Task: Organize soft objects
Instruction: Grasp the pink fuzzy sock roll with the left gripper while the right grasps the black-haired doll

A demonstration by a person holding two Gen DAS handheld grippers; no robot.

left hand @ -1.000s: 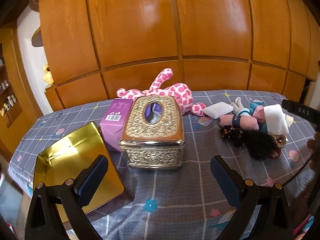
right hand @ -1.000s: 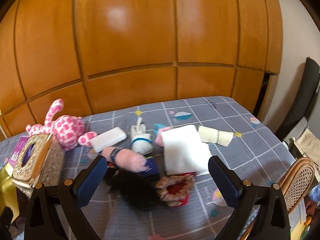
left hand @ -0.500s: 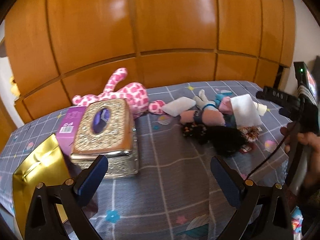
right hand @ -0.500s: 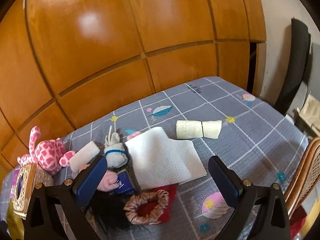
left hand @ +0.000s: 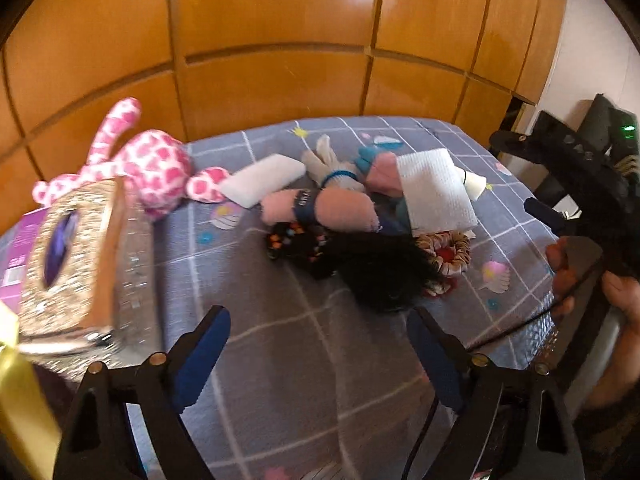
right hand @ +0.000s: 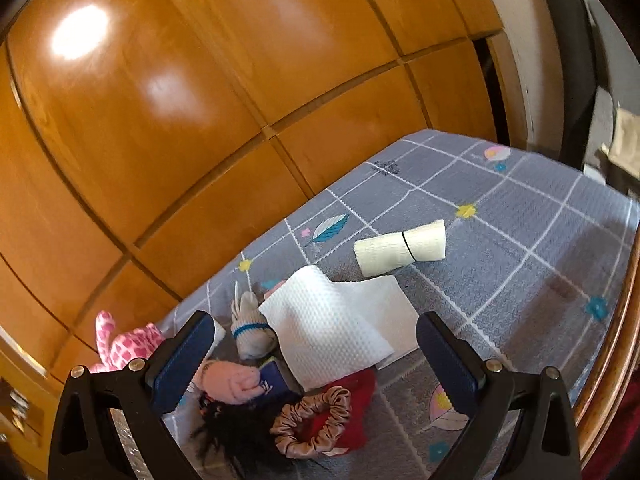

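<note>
A heap of soft things lies on the grey checked cloth: a black-haired doll [left hand: 380, 268] with a pink arm [left hand: 340, 212], a white paper towel [left hand: 436, 192], a grey-white sock toy [left hand: 332, 164], a tan scrunchie [right hand: 312, 420] on a red cloth [right hand: 352, 408]. A pink spotted plush [left hand: 156, 168] lies at the left. A cream rolled cloth [right hand: 400, 248] lies apart at the right. My left gripper [left hand: 318, 356] is open and empty, just short of the doll's hair. My right gripper [right hand: 312, 356] is open and empty above the towel [right hand: 328, 332].
An ornate gold tissue box [left hand: 76, 264] stands at the left, with a purple box [left hand: 20, 236] behind it and a gold bag [left hand: 16, 412] in front. A white flat pack [left hand: 264, 180] lies by the plush. Wooden panels [left hand: 280, 32] back the table. A wooden chair [right hand: 616, 352] stands at the right edge.
Both views have swung to the right. My left gripper has come closer to the doll heap. My right gripper has moved over the towel and tilted. Both stay open.
</note>
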